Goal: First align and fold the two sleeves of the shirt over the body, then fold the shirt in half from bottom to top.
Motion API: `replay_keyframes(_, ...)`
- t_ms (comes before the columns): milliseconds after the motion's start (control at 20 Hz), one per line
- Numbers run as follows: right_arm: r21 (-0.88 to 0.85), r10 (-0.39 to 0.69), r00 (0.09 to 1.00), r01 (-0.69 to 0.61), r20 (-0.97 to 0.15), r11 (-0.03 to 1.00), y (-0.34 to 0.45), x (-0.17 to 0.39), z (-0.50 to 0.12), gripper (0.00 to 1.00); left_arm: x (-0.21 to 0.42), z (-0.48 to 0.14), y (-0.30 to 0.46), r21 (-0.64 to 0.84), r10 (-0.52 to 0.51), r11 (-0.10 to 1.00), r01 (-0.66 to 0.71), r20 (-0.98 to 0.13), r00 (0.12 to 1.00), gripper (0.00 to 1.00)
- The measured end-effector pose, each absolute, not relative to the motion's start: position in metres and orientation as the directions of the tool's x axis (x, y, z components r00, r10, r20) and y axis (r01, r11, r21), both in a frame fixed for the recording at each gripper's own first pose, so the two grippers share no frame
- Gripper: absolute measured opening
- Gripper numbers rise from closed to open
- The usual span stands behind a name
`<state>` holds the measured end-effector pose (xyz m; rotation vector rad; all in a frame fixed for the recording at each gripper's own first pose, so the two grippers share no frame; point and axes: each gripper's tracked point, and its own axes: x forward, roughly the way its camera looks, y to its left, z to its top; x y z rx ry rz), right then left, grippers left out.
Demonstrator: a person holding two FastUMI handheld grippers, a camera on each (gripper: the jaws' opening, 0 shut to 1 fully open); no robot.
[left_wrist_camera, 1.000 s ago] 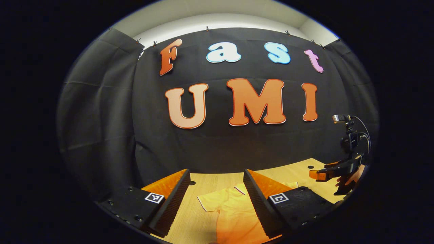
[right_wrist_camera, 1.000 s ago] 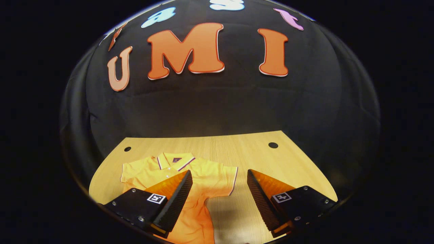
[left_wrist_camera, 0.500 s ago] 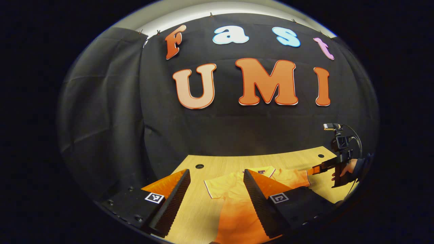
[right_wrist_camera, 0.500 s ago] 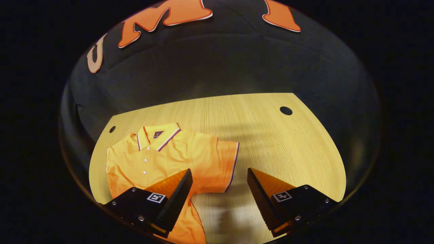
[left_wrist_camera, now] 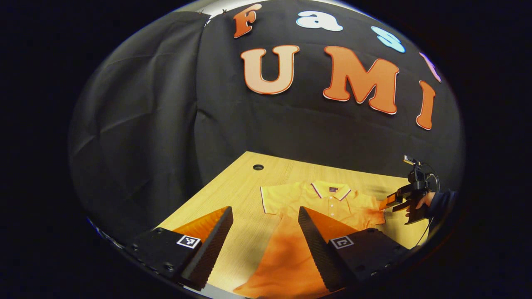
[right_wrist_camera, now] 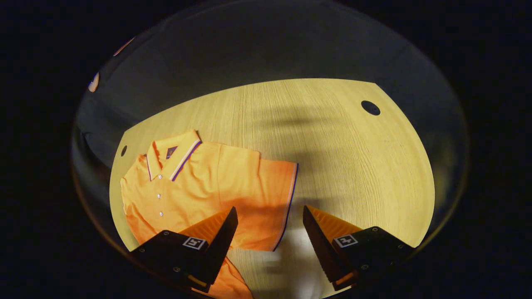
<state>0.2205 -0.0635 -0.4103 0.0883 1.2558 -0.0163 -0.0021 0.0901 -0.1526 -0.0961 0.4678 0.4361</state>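
Now the shirt [right_wrist_camera: 208, 187] lies flat on the desk [right_wrist_camera: 353, 166], sleeves unfolded. Both hand-held grippers, left [left_wrist_camera: 266, 241] and right [right_wrist_camera: 270, 241], hover wide open above it, holding nothing.

1. The left gripper [left_wrist_camera: 266, 238] hangs above the table [left_wrist_camera: 232, 191], its fingers spread wide.
2. An orange shirt [left_wrist_camera: 324, 203] lies flat ahead, its body running back beneath the fingers.
3. The right gripper [left_wrist_camera: 388, 203], held by a hand [left_wrist_camera: 424, 202], sits far right by the shirt's sleeve.
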Motion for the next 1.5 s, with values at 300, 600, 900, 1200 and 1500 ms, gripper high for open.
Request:
replay_keyframes(300,0.041,0.025,0.183,0.084,-0.983,0.996,-0.070,0.219,-0.434,0.92,-0.007,-0.172,0.086,-0.012,0.384,0.888,-0.459,-0.528,0.757,0.97)
replay_keyframes(600,-0.032,-0.036,0.128,0.032,-0.991,0.999,-0.070,0.218,-0.440,0.83,-0.010,-0.182,0.081,-0.028,0.365,0.884,-0.467,-0.582,0.726,0.98)
replay_keyframes(900,-0.036,-0.042,0.100,0.062,-0.994,0.997,-0.073,0.216,-0.440,0.84,-0.010,-0.186,0.078,-0.043,0.330,0.895,-0.443,-0.604,0.725,0.98)
replay_keyframes(1200,0.117,0.109,0.085,0.107,-0.990,0.987,-0.058,0.208,-0.432,0.22,-0.013,-0.192,0.078,-0.036,0.320,0.901,-0.433,-0.619,0.717,0.98)
replay_keyframes(1500,0.203,0.181,0.172,0.118,-0.968,0.972,-0.031,0.219,-0.412,0.06,-0.012,-0.191,0.079,-0.019,0.335,0.900,-0.435,-0.608,0.720,0.98)
